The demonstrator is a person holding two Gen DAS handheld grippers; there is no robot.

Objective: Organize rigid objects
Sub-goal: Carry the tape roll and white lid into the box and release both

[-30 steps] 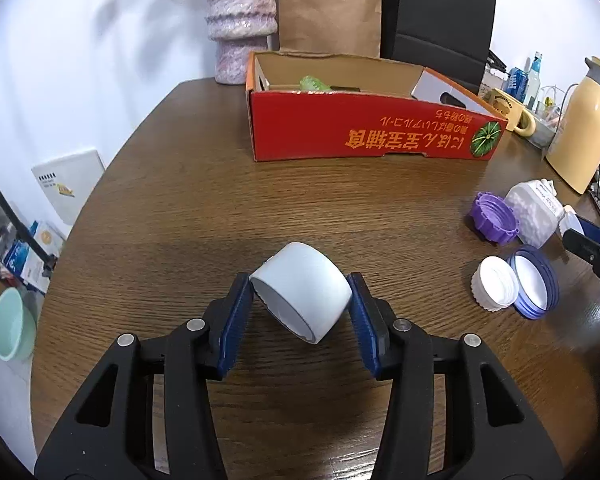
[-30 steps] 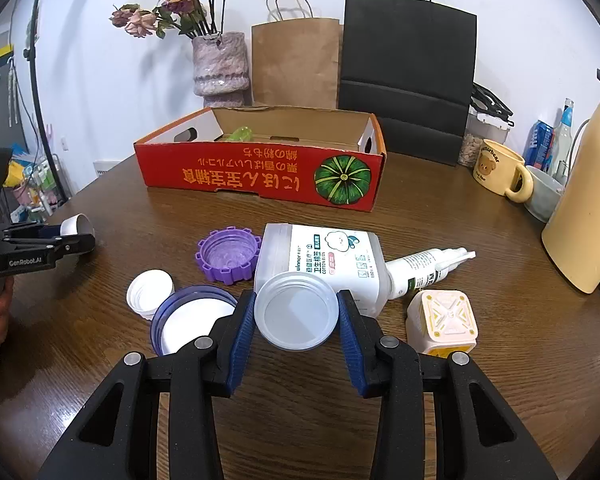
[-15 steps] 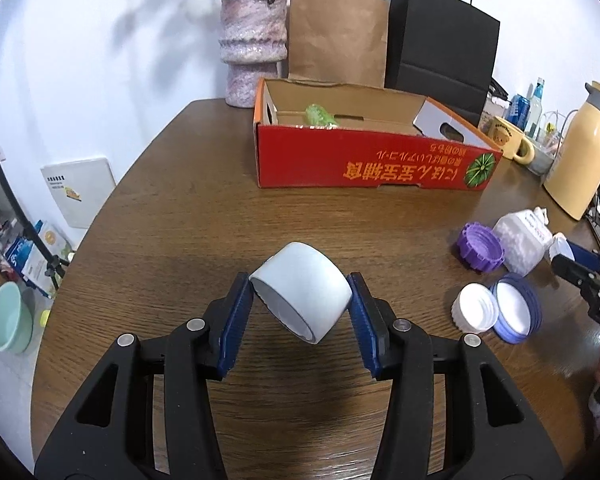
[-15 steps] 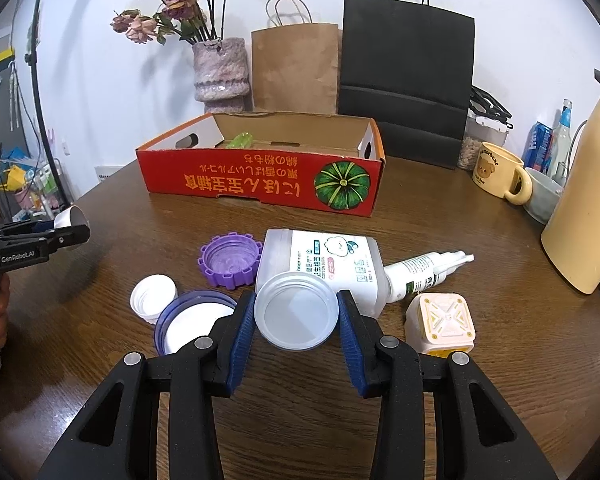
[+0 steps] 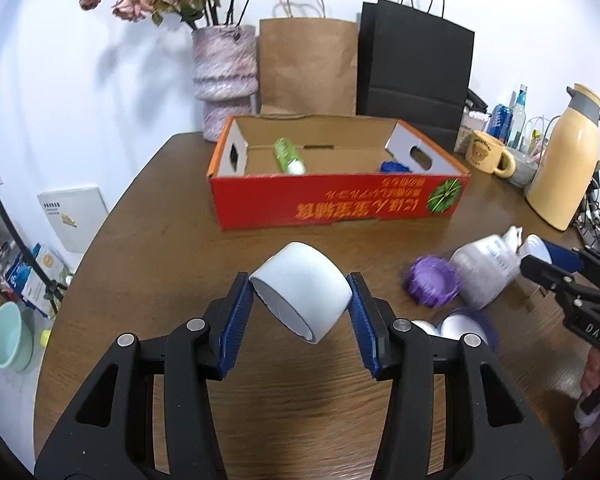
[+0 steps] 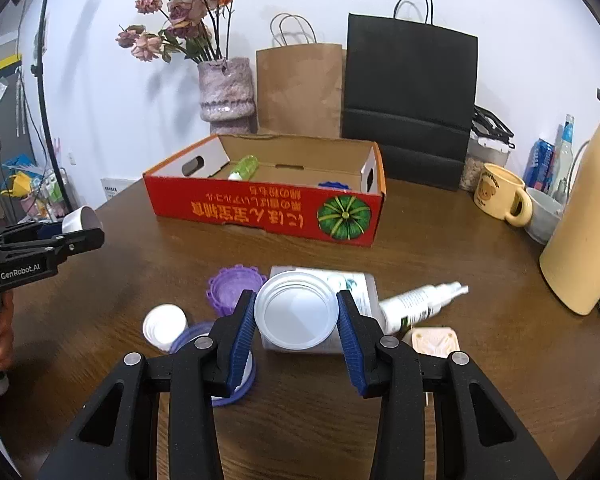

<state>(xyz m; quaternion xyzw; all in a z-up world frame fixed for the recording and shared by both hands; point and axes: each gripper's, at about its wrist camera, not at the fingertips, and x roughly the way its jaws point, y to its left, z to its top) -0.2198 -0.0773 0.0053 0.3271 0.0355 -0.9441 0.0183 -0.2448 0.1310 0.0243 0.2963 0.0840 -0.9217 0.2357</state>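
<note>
Brown wooden table (image 5: 148,248) carries a red cardboard box (image 5: 336,204) at twelve o'clock. Left gripper (image 5: 300,312) clamps a white cap (image 5: 300,296), tilted, above the tabletop. Right gripper (image 6: 296,322) clamps a white lid (image 6: 296,310) over a clear bottle (image 6: 360,284), purple lid (image 6: 234,290) at ten o'clock.

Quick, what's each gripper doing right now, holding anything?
Left gripper: shut on the white cup, lifted off the table.
Right gripper: shut on the clear round lid.
</note>
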